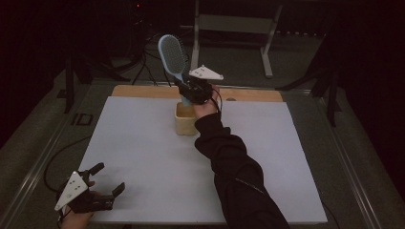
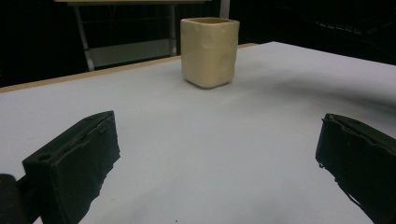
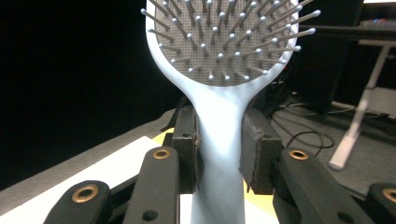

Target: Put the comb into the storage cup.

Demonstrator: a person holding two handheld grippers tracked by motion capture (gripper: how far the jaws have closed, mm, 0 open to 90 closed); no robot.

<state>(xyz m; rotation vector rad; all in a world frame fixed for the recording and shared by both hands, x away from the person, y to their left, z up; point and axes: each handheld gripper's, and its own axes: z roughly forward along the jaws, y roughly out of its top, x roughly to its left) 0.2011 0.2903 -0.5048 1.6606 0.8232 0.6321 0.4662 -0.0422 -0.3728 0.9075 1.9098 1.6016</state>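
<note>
A pale blue hairbrush (image 1: 173, 58) stands upright, head up, its handle reaching down toward the cream square cup (image 1: 185, 119) at the table's back middle. My right gripper (image 1: 187, 90) is shut on the handle just above the cup. In the right gripper view both pads clamp the blue handle (image 3: 219, 140) of the hairbrush, with the bristled head above. My left gripper (image 1: 109, 179) rests open on the table's near left corner with nothing between its jaws. In the left gripper view it faces the cup (image 2: 209, 51) from a distance.
A white sheet (image 1: 143, 157) covers the wooden table (image 1: 143, 90), whose bare strip shows along the back. Metal stand legs (image 1: 267, 47) and cables lie on the dark floor behind. Dark frames stand at both sides of the table.
</note>
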